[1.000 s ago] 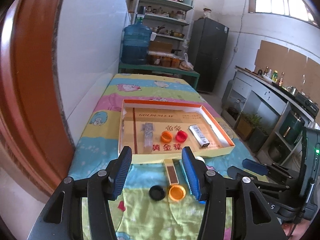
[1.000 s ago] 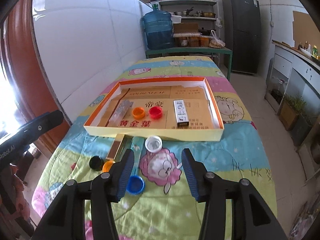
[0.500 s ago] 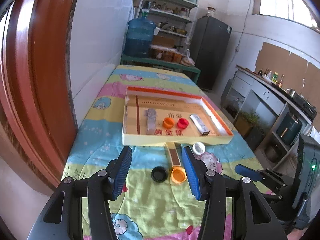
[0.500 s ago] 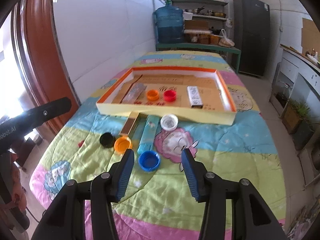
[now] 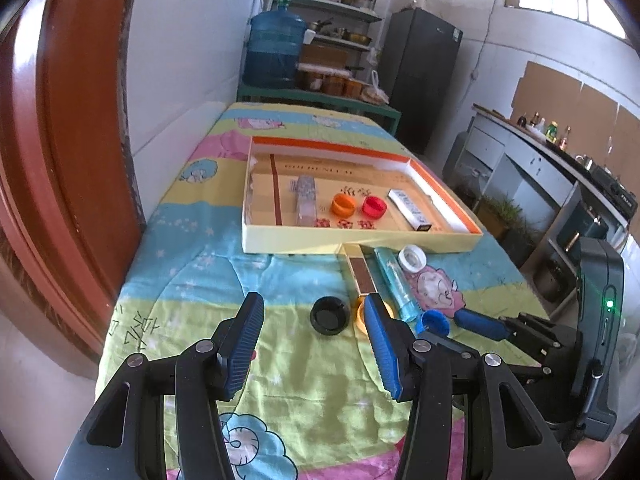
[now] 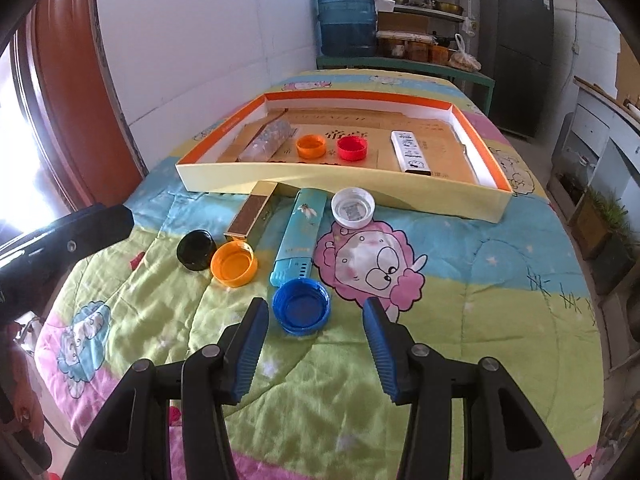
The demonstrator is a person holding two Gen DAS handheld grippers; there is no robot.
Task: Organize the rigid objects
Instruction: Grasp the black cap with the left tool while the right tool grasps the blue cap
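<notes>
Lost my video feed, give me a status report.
Both grippers, left and right, open, empty. Blue cap just ahead of right gripper, outside the tray. Nothing in the way.

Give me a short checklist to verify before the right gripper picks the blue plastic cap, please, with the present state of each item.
1. Right gripper jaws open, nothing held: ok.
2. Round blue plastic cap lies ahead, slightly left of the jaws' midline: not ok, centre first.
3. Cap apart from the light blue rectangular box: cannot tell, their edges look very close.
4. Free floor in the shallow yellow cardboard tray: ok.
5. Left gripper open and off to the side: ok.
6. Patterned quilt under the cap flat: not ok, slightly wrinkled.
</notes>
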